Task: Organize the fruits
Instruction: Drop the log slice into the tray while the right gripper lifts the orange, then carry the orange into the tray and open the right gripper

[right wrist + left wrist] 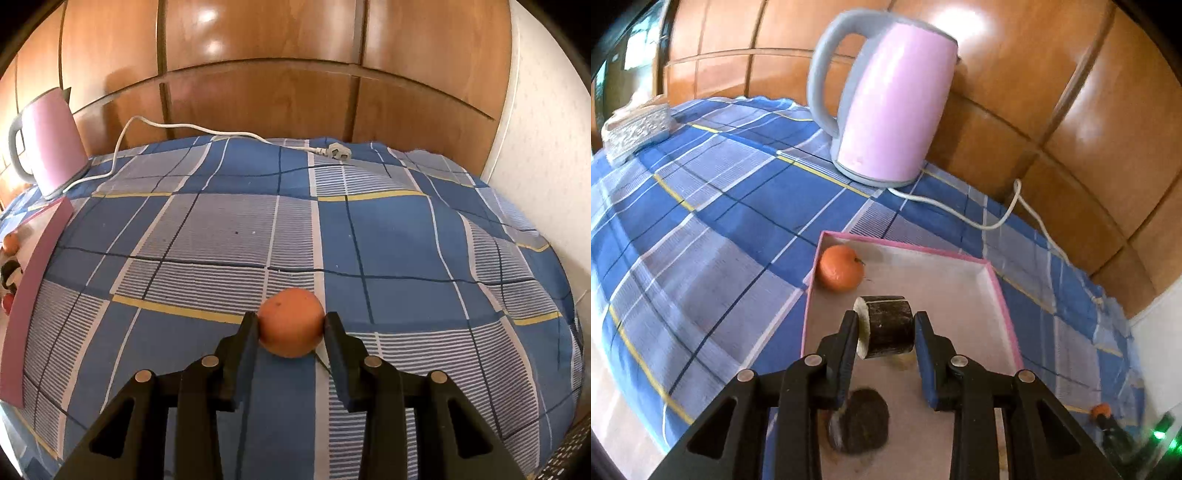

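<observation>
The left gripper (886, 328) pinches a short, dark-skinned chunk of fruit with a pale cut face (884, 326) and holds it above the shallow pink-rimmed cardboard box (997, 280). Right under the gripper, a second dark chunk (858, 424) lies on the box floor near its front. A round orange mandarin (841, 268) sits in the far left corner of the box. The box lies on a bed with a blue checked cloth (701, 221). Behind the box, at the far edge of the bed, stands a pink electric kettle with a grey handle (886, 99).

The right gripper (291, 325) squeezes a smooth round orange fruit (291, 322) from both sides, low over the cloth near the front edge. The kettle's white cord and plug (334, 151) lie along the far edge.
</observation>
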`<state>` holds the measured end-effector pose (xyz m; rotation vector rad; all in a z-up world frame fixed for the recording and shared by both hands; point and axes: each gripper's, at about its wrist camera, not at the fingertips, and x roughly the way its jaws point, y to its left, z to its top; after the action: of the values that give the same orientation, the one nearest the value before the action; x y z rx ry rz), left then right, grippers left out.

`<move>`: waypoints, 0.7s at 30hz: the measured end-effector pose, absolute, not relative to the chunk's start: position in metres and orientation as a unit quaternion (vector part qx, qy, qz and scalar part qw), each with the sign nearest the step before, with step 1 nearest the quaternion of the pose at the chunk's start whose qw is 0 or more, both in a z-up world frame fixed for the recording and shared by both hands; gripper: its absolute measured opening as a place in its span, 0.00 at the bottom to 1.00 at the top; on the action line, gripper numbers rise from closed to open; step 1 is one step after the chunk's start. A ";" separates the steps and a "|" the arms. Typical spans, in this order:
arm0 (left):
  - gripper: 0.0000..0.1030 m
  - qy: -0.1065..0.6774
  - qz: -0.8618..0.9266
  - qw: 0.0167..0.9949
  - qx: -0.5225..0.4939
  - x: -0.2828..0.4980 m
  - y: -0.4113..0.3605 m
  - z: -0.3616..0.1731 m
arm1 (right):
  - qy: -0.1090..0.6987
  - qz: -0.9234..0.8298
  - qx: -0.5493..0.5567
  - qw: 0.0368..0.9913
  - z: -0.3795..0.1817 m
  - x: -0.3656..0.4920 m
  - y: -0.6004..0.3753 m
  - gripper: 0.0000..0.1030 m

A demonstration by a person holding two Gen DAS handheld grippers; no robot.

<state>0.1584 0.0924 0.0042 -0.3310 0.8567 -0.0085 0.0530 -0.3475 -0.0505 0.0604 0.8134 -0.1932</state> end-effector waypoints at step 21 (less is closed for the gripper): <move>0.60 0.386 0.049 0.915 -0.110 0.085 0.068 0.009 | 0.397 -0.099 0.017 0.912 -0.050 0.054 -0.344 0.36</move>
<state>0.0853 0.0682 0.0088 -0.2260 0.7938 0.1002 0.0542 -0.3443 -0.0505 0.0344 0.8191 -0.2042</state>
